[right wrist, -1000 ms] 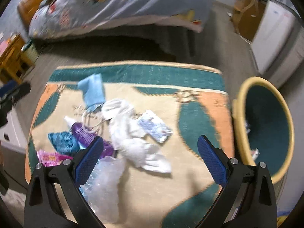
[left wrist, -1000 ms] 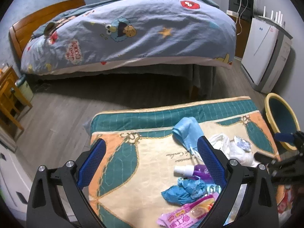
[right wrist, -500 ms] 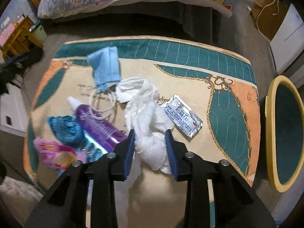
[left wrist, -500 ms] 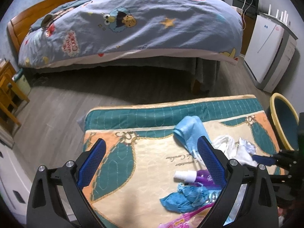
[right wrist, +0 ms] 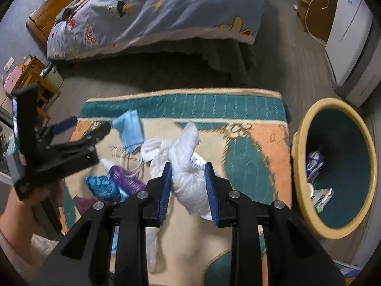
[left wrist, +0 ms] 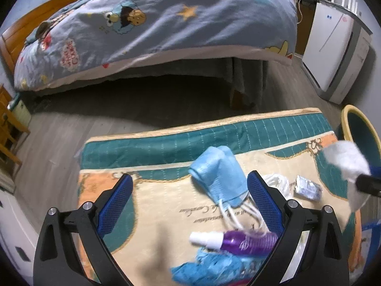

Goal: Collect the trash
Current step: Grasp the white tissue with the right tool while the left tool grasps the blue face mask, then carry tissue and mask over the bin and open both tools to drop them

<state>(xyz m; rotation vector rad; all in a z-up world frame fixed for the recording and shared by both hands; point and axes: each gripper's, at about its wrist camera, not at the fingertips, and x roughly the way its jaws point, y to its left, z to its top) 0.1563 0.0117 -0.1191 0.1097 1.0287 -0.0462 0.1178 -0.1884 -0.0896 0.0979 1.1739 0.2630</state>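
Right gripper (right wrist: 188,186) clamped on a white crumpled tissue (right wrist: 188,166), lifted off the mat (right wrist: 252,166) near its right edge, just beside the yellow-rimmed bin (right wrist: 300,166). Left gripper (left wrist: 190,200) spread wide and empty above the blue mask (left wrist: 219,174). Bare floor (left wrist: 47,143) beyond the mat's far and left edges.

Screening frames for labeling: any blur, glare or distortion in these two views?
Left wrist: heavy fisheye curving the bed; white tissue wad in the right gripper motion-smeared at the edge; blue crumpled wrapper soft. Right wrist: left gripper blurred, right gripper pads sharp; dim room, dark shadow under the bed; no glare.
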